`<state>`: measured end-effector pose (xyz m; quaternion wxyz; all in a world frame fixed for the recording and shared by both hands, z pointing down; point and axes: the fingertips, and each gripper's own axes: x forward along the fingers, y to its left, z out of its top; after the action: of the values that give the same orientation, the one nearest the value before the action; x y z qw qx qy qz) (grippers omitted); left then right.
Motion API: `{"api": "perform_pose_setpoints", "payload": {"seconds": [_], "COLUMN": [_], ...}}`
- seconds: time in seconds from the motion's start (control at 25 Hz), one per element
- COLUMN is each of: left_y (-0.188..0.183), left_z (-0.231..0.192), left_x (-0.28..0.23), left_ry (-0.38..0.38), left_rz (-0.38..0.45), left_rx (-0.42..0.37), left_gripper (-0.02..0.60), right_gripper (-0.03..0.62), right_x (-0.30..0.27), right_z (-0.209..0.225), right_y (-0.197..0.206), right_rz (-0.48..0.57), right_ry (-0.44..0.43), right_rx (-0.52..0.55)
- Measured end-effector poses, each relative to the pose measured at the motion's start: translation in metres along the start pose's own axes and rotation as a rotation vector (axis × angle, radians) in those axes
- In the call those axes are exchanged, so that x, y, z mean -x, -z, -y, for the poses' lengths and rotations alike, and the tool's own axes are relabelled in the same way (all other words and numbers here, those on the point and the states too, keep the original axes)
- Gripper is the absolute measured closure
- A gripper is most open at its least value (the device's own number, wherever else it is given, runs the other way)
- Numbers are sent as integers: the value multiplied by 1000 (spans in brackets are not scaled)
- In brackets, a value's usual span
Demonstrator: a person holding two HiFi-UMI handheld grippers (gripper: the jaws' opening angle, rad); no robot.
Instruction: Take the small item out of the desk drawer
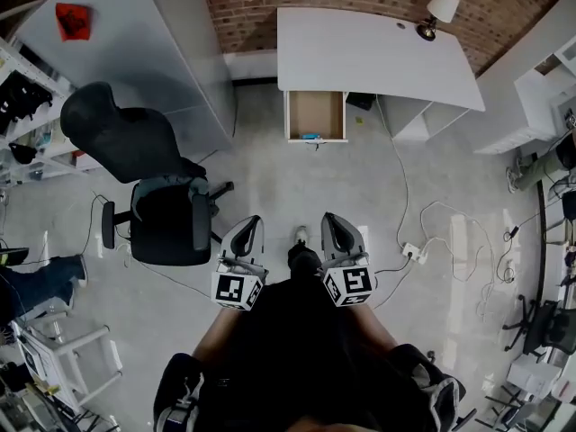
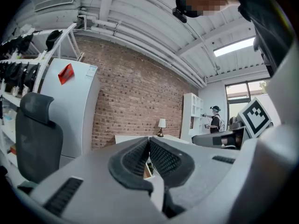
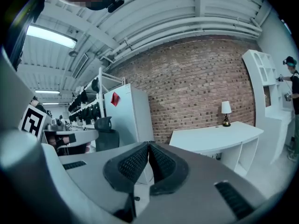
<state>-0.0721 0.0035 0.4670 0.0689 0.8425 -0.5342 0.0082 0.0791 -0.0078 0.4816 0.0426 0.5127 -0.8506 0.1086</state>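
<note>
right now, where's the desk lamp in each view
Head view: lamp at the top right, on the far right end of the white desk.
Left gripper view: lamp near the centre, small, in front of the brick wall.
Right gripper view: lamp right of centre, standing on the desk top.
Shared landmark: the brick wall behind the desk, in all three views.

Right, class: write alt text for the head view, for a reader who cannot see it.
Seen from above, a person holds a left hand-held gripper and a right hand-held gripper, both shut and empty, facing a white desk. Its drawer stands open with a small blue item near its front. A black office chair stands to the left.
</note>
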Motion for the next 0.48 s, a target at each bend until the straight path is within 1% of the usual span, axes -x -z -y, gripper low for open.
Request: {"api": "perform_pose_setpoints", "payload": {"seconds": [0.24,0.36,0.48], "left_y": [-21,-22,-20], "left_z": [-17,-21,-28], "left_x": [-76,-101,-126], "left_ry": [-45,-47,-40], "left_rz": [6,-3,-17], "left_rx": [-12,-15,8], "left_gripper": [572,572,572], "right_gripper": [566,566,566], "right_x": [-72,-97,-120], "right_z": [65,85,99], "right_y": [-14,-17,-12], "right_rz": [-34,-46,-69], "right_ry": [-42,-39,-29], "right_rx": [53,46,32]}}
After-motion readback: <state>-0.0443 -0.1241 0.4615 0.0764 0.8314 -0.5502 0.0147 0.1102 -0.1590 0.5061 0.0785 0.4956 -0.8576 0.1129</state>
